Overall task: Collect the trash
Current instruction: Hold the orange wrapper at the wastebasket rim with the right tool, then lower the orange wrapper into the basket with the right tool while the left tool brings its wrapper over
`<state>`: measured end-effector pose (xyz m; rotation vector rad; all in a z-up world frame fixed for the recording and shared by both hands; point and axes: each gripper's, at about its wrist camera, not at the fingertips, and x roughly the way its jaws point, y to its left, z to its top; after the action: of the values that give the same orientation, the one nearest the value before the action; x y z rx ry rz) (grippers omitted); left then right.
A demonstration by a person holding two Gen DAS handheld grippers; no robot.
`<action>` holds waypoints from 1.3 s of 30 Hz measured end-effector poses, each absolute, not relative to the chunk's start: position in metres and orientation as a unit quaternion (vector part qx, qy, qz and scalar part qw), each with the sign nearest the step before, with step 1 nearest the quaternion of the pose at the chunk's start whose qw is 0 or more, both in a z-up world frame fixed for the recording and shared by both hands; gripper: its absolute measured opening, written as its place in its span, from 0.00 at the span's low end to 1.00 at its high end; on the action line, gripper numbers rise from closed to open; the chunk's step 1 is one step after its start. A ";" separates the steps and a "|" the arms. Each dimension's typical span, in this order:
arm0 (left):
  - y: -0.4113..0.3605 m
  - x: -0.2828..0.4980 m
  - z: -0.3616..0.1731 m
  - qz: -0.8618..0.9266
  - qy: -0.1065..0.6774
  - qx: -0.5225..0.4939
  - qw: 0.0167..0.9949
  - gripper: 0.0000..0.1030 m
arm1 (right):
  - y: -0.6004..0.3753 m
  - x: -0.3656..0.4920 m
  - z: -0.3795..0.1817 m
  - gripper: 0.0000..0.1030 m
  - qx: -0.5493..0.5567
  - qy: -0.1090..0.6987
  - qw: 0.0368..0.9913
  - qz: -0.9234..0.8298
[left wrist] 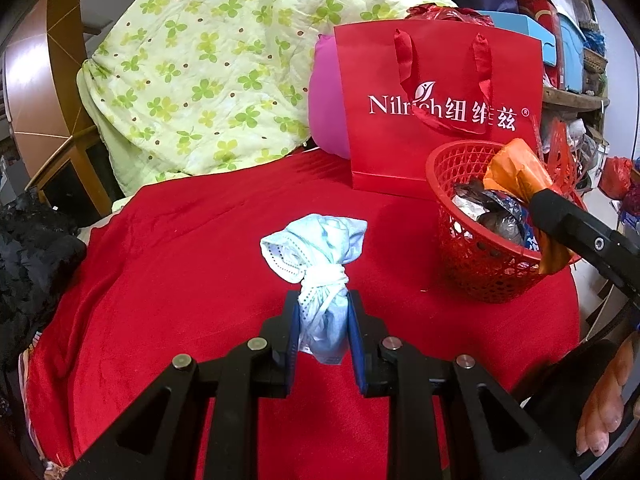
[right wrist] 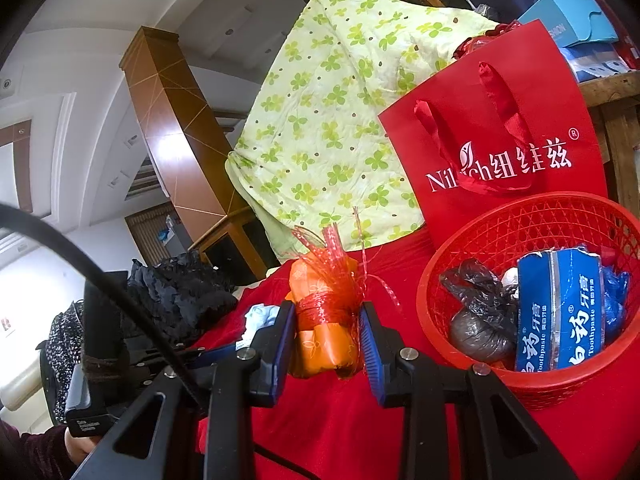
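The orange wrapper bundle (right wrist: 320,320), tied with shredded red plastic ribbon, sits clamped between the pads of the right gripper (right wrist: 326,332); the left wrist view shows it held up at the rim of the red mesh basket (left wrist: 448,200), apparently about to go in. The second piece, a knotted bundle of pale blue face masks (left wrist: 320,276), is pinched at its lower end by the left gripper (left wrist: 322,320), low over the red cloth (left wrist: 180,260) and well apart from the basket.

The collection looks well advanced. The basket already contains a flattened blue toothpaste box (right wrist: 560,312), a crumpled black plastic bag (right wrist: 476,304) and some foil. What appears left is to drop both gripped bundles in; no other loose trash shows on the cloth.

The box reads "Toothpaste" beside large Chinese characters. The red paper gift bag (left wrist: 440,92) behind the basket carries white lettering, "Nilrich" partly hidden by its ribbon handle, followed by 纽维兹 and a registered mark.
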<state>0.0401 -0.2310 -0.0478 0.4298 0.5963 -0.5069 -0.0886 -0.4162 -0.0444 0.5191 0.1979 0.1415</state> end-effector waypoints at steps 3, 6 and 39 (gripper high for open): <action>-0.233 0.043 -0.049 -0.248 0.291 0.207 0.901 0.23 | -0.416 -0.090 -0.044 0.33 0.258 0.095 0.959 0.068; -0.236 0.045 -0.049 -0.250 0.290 0.207 0.900 0.23 | -0.416 -0.092 -0.045 0.33 0.261 0.093 0.959 0.065; -0.247 0.038 -0.026 -0.343 0.264 0.144 0.890 0.23 | -0.453 -0.136 -0.037 0.33 0.295 0.031 0.954 -0.043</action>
<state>0.0380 -0.2473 -0.0262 0.2985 0.5486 -0.7133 -0.1359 -0.4530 -0.0373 0.5994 0.0639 -0.0873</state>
